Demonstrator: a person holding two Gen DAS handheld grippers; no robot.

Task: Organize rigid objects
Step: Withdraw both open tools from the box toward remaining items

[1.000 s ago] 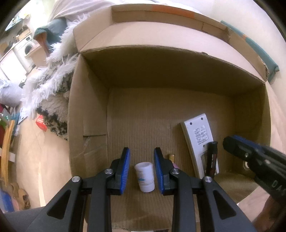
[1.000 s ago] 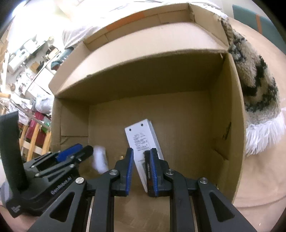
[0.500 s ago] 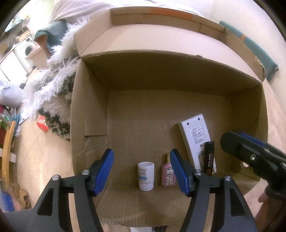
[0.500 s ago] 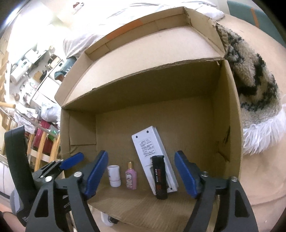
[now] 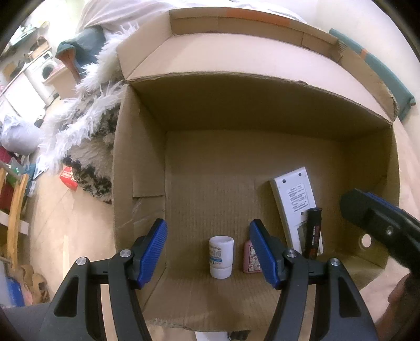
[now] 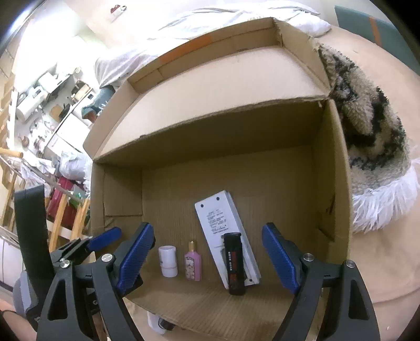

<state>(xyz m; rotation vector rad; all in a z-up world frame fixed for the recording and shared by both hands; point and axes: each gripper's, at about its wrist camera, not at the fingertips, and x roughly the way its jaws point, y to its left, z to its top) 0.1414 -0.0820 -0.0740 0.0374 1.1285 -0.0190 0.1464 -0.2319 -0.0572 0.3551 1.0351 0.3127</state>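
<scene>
Where the cardboard box (image 5: 136, 168) stands open-topped on a pale floor, its corrugated bottom carries four items in a row along the near wall.

Item 1: white bottle (image 5: 221, 257), upright, leftmost. Item 2: pink perfume bottle (image 6: 193, 265), upright, just beside it. Item 3: white remote (image 6: 223, 228), lying back-side up, slanted. Item 4: black cylinder (image 6: 233, 265), resting on the remote's near end.

Left gripper (image 5: 210, 251): jaws spread, the white bottle between the blue pads and touched by neither. Right gripper (image 6: 207, 257): jaws spread wide, nothing pressed; the black cylinder and remote sit between them.

Surroundings, further out: shaggy black-and-white rug (image 6: 372, 147) against the box's right side; white bedding (image 6: 210, 21) behind the far flap; washing machine (image 5: 44, 70) and cluttered shelves at far left.

Changes: a second ago both sets of jaws were nearly closed, the left about the white bottle and the right about the black cylinder; both have just been opening, and each item now stands free.

View differences: the left wrist view hides most of the pink bottle behind its right pad and shows the right gripper's tip at the right edge. The right wrist view shows all four items unobstructed, plus the left gripper at lower left.
</scene>
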